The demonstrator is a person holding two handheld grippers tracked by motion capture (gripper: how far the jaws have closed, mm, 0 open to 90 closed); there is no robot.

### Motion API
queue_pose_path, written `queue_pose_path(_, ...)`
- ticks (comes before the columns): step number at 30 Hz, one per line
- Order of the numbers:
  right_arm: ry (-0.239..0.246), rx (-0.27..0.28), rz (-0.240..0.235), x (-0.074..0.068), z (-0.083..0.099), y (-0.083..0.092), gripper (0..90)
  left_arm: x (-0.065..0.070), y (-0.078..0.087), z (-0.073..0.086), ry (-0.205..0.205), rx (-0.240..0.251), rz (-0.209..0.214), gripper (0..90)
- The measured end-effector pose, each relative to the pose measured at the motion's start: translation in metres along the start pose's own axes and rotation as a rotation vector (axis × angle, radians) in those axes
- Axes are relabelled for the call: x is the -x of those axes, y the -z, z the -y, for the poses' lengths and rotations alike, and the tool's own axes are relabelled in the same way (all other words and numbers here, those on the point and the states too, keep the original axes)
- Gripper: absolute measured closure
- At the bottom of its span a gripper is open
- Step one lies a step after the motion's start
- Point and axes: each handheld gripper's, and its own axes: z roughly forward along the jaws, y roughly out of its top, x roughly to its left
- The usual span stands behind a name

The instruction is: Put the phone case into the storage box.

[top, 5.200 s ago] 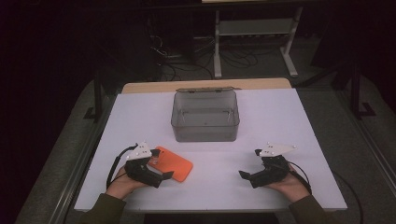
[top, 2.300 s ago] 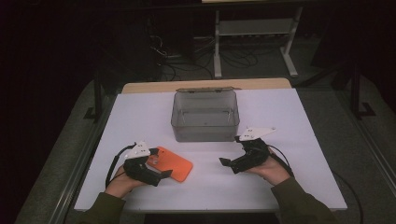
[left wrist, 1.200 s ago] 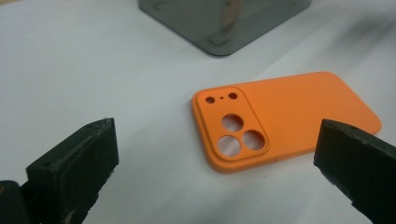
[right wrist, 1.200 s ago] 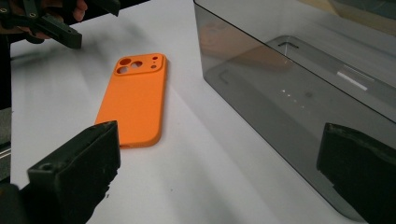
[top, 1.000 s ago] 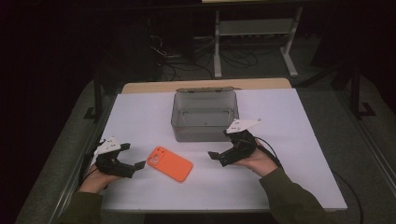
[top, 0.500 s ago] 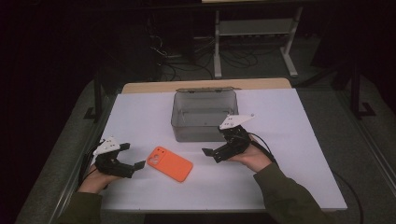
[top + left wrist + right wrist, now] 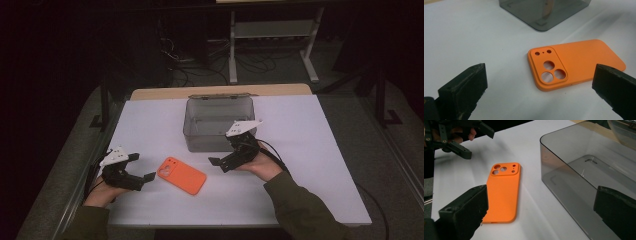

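Orange phone case (image 7: pixel 181 174), camera cutouts up, flat between two spread-fingered grippers.

I see the white table (image 7: pixel 310 150) lit brightly from overhead, its surroundings nearly black; close jaws blur, shadows soft.

High view: fixed above the near edge, facing forward and down — whole table (image 7: pixel 310 150) in frame, dark floor at 12 o'clock.

Left gripper view: low and close to the tabletop, looking along its jaws; case (image 7: pixel 574 62) at centre, bin (image 7: pixel 544 12) at 12 o'clock.

Right gripper view: also low and near, angled across the table — bin (image 7: pixel 586 177) at 2 o'clock, case (image 7: pixel 502 192) at 9 o'clock.

All three share case and bin.
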Motion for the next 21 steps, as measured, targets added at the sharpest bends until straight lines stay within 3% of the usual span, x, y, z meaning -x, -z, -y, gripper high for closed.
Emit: queue_pose_path(21,0.018,-0.007,-0.022,-0.006,-0.017,-0.019,0.0,0.0,0.0,0.0,0.003,0.001,0.0,0.0)
